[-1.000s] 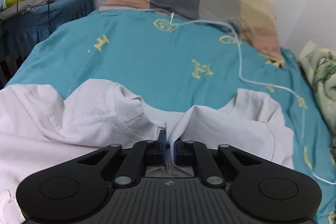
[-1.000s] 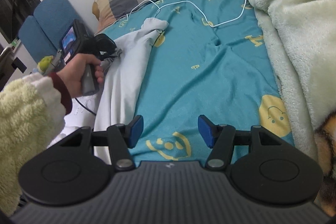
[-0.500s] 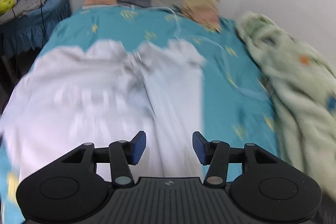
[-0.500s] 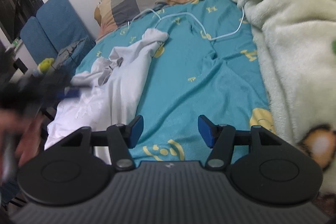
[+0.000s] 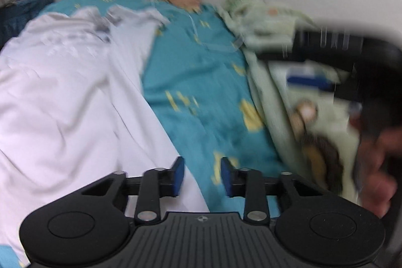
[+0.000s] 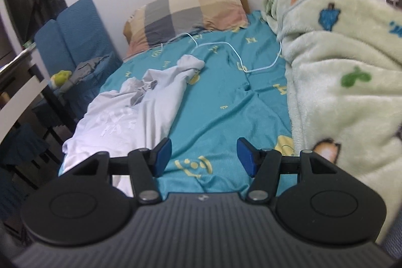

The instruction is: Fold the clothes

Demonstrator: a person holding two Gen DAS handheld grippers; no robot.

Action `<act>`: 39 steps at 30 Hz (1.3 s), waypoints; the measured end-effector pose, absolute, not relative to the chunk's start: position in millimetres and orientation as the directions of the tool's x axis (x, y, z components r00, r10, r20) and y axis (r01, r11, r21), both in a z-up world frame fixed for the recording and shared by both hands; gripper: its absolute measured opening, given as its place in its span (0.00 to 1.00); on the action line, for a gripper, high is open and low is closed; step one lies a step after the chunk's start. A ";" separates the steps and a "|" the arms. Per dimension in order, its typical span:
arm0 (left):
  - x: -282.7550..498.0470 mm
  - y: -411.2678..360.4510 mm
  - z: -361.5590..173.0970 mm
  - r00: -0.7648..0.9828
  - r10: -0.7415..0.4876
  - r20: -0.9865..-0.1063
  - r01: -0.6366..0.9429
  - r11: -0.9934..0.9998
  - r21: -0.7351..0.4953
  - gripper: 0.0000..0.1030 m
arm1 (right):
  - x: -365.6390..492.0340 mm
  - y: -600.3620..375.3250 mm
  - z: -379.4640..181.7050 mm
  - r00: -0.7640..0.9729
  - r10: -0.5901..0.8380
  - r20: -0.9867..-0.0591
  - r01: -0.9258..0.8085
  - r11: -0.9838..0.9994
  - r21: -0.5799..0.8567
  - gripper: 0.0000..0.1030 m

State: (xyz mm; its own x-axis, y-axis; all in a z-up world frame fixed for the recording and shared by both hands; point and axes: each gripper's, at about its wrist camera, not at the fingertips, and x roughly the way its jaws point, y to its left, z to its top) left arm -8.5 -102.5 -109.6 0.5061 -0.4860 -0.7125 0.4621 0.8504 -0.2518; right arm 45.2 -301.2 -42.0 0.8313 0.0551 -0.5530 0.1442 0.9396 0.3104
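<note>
Bare teal sheet lies free between white garment and heaped green blanket.

Left gripper: black body, ribbed dark-grey centre plate bearing a small round emblem, one smooth circular disc on each flank. Two black finger arms, each pinned with a silver round-head screw at base and a smaller one above. Pads blue, rectangular.

Right gripper: same build; ribbed plate, twin discs, silver screws, blue pads, a faint mark on the centre plate.

A bare hand shows at the left view's right edge, blurred.
</note>
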 end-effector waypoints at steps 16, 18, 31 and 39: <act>-15.0 -125.6 -148.2 0.449 -0.351 -0.822 0.495 0.863 -0.098 0.34 | 46.4 -303.1 -60.2 0.794 0.030 -0.607 0.197 0.932 0.305 0.58; -11.6 -121.8 -148.8 0.457 -0.338 -0.823 0.475 0.875 -0.096 0.13 | 47.5 -301.2 -61.8 0.789 0.026 -0.613 0.199 0.935 0.295 0.58; -21.3 -64.3 -75.4 0.455 -0.552 -0.699 0.483 0.812 -0.327 0.02 | 50.5 -303.7 -70.0 0.767 0.026 -0.641 0.227 0.923 0.309 0.58; 9.0 54.1 -58.3 0.459 -0.412 -0.787 0.183 0.911 -0.370 0.02 | 59.4 -287.4 -75.1 0.751 0.101 -0.653 0.170 0.925 0.339 0.58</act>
State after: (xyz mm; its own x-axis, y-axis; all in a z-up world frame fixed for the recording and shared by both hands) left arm 9.0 54.1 -58.3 0.4590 -0.4123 -0.7870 0.1829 0.9107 -0.3705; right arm 59.4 -287.4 -75.1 0.7507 0.1013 -0.6529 0.1699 0.9254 0.3388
